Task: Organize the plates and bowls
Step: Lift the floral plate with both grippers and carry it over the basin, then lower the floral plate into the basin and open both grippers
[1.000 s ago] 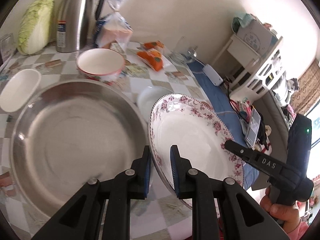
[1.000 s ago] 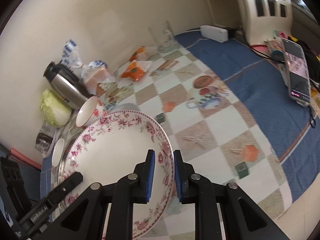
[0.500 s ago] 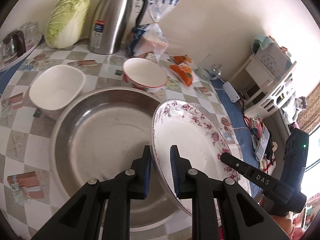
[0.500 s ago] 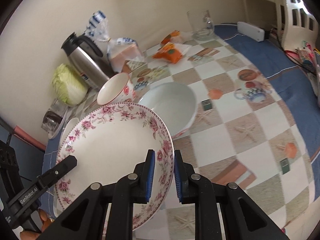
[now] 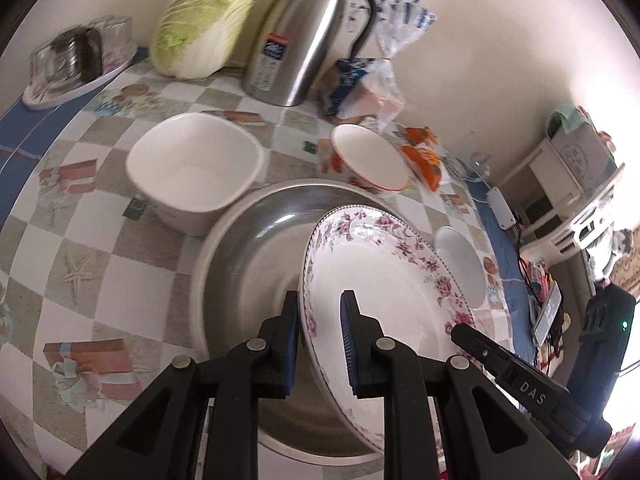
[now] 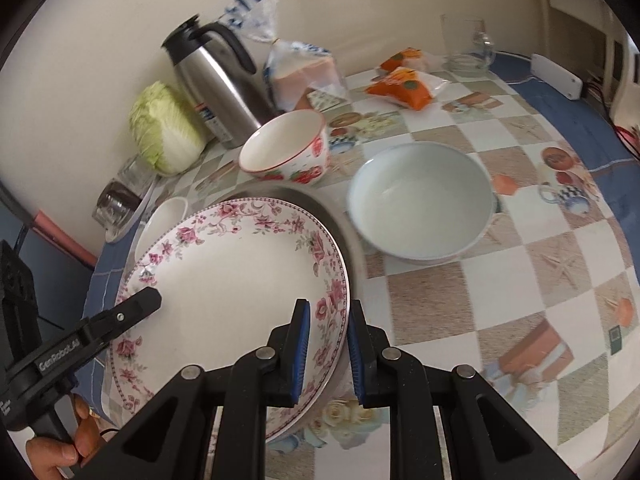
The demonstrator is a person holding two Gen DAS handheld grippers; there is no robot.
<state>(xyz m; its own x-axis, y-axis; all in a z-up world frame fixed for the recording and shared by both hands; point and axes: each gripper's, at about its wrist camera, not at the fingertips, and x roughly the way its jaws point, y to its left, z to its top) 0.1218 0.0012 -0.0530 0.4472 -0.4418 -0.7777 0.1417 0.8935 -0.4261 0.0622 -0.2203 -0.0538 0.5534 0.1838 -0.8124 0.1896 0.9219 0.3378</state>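
Observation:
A white plate with a pink floral rim (image 5: 392, 292) (image 6: 232, 280) hangs tilted over a large steel basin (image 5: 248, 264) (image 6: 336, 208). My left gripper (image 5: 320, 340) is shut on its left rim and my right gripper (image 6: 326, 348) is shut on its right rim. Behind the basin stand a square white bowl (image 5: 196, 168) (image 6: 160, 220), a red-flowered bowl (image 5: 368, 160) (image 6: 288, 152) and a pale round bowl (image 6: 420, 200) (image 5: 460, 264).
Against the wall stand a steel thermos jug (image 5: 304, 36) (image 6: 216, 76), a cabbage (image 5: 204, 20) (image 6: 164, 132), bagged bread (image 6: 304, 68), orange snack packs (image 6: 404, 84) and a glass (image 6: 468, 48). Upturned glasses on a tray (image 5: 72, 64) sit far left. A hand (image 6: 56, 444) holds the other gripper.
Both grippers have carried the plate leftward across the table, from beside the basin to above it. The square bowl, cabbage and jug have come further into view.

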